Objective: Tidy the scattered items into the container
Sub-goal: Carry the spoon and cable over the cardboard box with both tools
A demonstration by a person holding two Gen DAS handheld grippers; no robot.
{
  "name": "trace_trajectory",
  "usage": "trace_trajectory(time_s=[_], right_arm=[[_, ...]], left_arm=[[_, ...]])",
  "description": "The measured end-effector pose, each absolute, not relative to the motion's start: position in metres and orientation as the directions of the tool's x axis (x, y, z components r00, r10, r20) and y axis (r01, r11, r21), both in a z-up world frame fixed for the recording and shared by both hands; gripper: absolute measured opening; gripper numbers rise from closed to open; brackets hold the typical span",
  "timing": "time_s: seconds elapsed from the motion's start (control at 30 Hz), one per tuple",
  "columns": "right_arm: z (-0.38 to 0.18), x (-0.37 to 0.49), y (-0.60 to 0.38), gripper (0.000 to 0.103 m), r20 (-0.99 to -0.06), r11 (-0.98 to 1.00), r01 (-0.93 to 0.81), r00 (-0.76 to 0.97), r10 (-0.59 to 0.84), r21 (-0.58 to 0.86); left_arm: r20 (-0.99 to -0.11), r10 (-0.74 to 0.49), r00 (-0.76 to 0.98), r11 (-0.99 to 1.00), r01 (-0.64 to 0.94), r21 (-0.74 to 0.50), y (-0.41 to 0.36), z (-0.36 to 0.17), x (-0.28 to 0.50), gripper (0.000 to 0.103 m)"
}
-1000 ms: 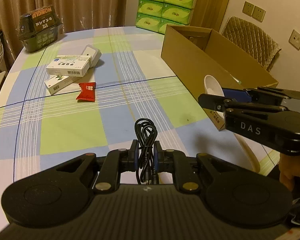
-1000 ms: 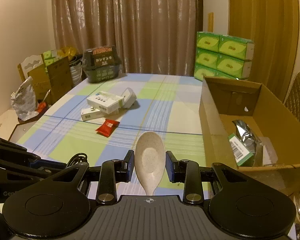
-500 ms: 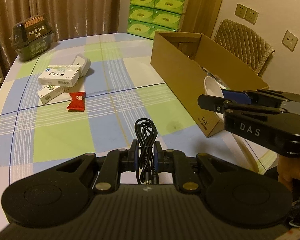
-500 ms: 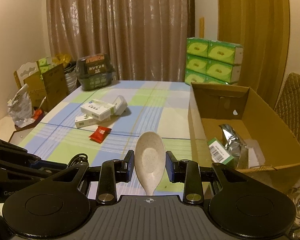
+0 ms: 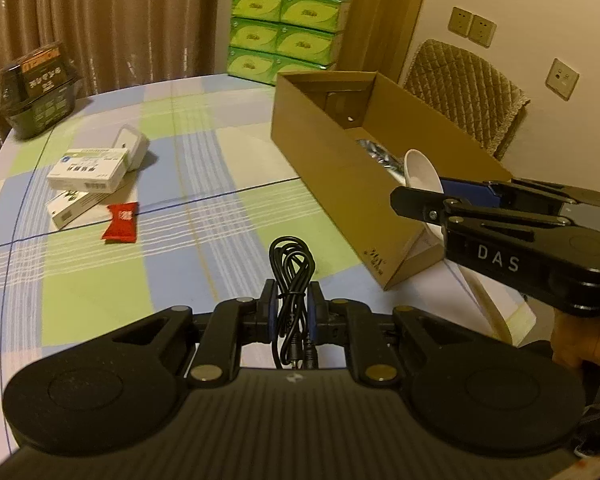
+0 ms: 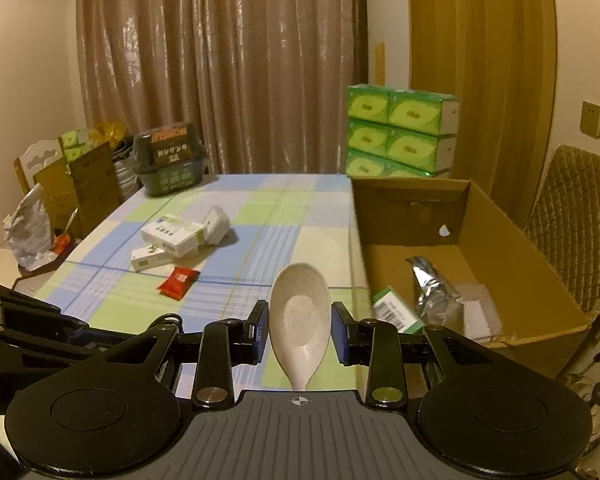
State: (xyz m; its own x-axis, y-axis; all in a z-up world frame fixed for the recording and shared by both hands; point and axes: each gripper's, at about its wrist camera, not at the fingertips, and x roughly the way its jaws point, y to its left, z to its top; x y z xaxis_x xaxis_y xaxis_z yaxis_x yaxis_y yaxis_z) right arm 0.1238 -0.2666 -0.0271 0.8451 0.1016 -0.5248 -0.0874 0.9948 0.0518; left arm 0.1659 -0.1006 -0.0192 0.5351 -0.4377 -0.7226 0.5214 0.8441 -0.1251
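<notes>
Partway: the cardboard box (image 6: 512, 240) holds several packets. Left tongs (image 5: 292, 312) pinch a black cable (image 5: 292, 268), right tongs (image 6: 299, 332) a spoon (image 6: 299, 316); boxes (image 5: 88, 164) and a red sachet (image 5: 121, 223) remain at ten o'clock on the surface (image 5: 204, 184).

1. Table (image 5: 228, 216) with a blue, green and white checked cloth
2. Open cardboard box (image 5: 340, 168) at its right side, the landmark
3. Left of the box: red packet (image 5: 121, 228), stacked white cartons (image 5: 88, 166), white case (image 5: 131, 146)
4. Far left of the box, at the table's edge: dark wrapped pack (image 5: 40, 90)
</notes>
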Motion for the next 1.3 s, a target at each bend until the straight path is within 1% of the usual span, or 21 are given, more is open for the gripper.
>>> trace_trajectory(time_s=[0.57,0.97,1.3], right_arm=[[-0.001,0.115,-0.316,0.03,-0.482,0.999,0.004,0.876,0.013,0.034],[0.007,0.11,-0.348,0.03,-0.471,0.998,0.062,0.881,-0.041,0.028],[0.013,0.128,-0.38,0.03,-0.463,0.995,0.097,0.883,-0.077,0.02]], left_arm=[[-0.701,-0.501,0.508,0.787,0.604,-0.126,-0.153,-0.003,0.165,0.011],[-0.695,-0.528,0.487,0.761,0.635,-0.133,-0.18,-0.001,0.166,0.011],[-0.675,-0.562,0.478,0.735,0.663,-0.143,-0.21,0.009,0.18,0.011]])
